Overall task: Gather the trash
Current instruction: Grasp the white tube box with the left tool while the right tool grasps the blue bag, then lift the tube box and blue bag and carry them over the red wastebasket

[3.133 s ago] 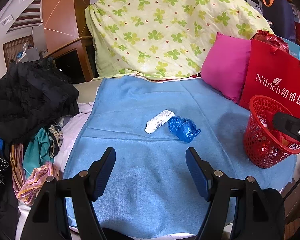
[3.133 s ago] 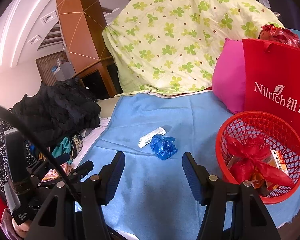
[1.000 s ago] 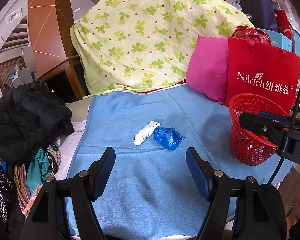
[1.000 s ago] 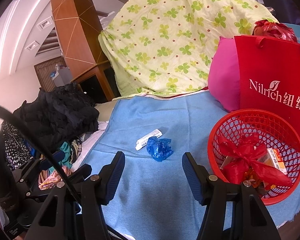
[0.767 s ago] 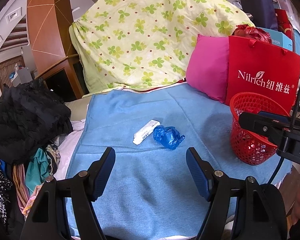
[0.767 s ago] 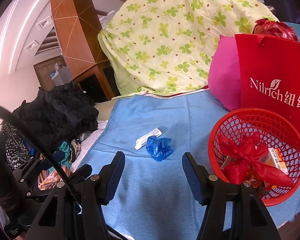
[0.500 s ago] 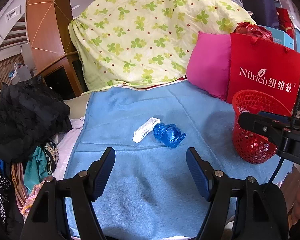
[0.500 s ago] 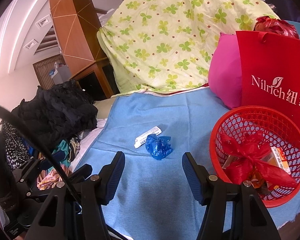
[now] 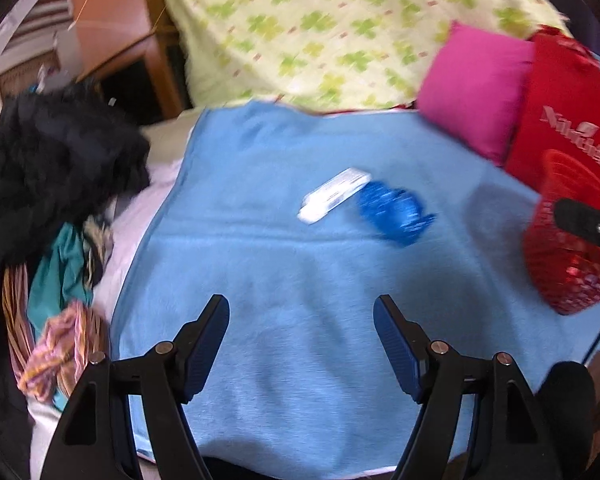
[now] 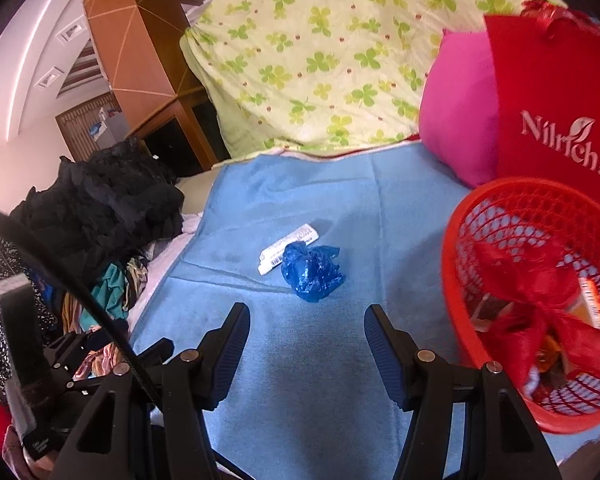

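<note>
From your left wrist, blurred: your left gripper [image 9: 301, 322] hangs with jaws wide and nothing between them over the blue blanket [image 9: 260, 280], where a white tube [image 9: 334, 195] and a crumpled blue plastic bag [image 9: 394, 213] lie side by side ahead; the red basket [image 9: 560, 256] sits at the right edge. From your right wrist: your right gripper [image 10: 307, 332] is also spread and empty, the bag [image 10: 312, 266] touching the tube [image 10: 290, 249] just beyond its tips, the basket [image 10: 460, 240] to the right holding red wrapping.
</note>
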The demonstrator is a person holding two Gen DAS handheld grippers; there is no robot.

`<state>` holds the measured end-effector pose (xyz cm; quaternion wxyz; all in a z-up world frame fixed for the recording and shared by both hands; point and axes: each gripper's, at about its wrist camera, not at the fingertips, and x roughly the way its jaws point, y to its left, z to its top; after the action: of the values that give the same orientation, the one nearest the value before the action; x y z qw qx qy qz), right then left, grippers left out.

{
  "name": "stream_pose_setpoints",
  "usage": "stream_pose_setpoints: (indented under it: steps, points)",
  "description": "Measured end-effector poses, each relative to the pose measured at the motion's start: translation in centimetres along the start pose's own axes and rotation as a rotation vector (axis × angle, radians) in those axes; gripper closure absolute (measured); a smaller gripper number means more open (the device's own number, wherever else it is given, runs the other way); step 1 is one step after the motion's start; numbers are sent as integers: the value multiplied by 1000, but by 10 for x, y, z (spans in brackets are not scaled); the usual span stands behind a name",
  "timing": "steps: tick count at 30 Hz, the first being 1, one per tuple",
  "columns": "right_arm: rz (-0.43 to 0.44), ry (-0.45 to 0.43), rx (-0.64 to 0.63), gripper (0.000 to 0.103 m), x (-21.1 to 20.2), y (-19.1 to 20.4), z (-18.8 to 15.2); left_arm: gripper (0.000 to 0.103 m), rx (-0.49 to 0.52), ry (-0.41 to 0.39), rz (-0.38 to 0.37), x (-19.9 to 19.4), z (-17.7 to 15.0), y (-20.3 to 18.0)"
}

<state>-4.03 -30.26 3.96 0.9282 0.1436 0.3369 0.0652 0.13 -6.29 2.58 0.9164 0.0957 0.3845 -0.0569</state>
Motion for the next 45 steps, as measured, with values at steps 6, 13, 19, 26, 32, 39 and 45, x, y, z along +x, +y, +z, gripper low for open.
stream_pose_setpoints:
  steps: [6,13,19,26,32,39,45]
  points:
    - [7,64,-2,39,56,-1,7,28,-45,38,7,39,13,25]
    - [23,127,-4,39,142,-8,25,28,32,40,-75,113,57,26]
    - [88,190,37,39,206,-21,38,28,95,107,-232,183,96,15]
    - [157,219,5,45,246,-27,31,28,179,166,-342,234,118,-8]
    - [151,169,10,57,228,-34,28,28,262,188,-354,255,124,-37]
    - [105,101,-34,57,167,-31,23,62,193,217,-318,261,127,-44]
    - [72,19,-108,57,102,-12,15,64,137,99,-251,190,124,-39]
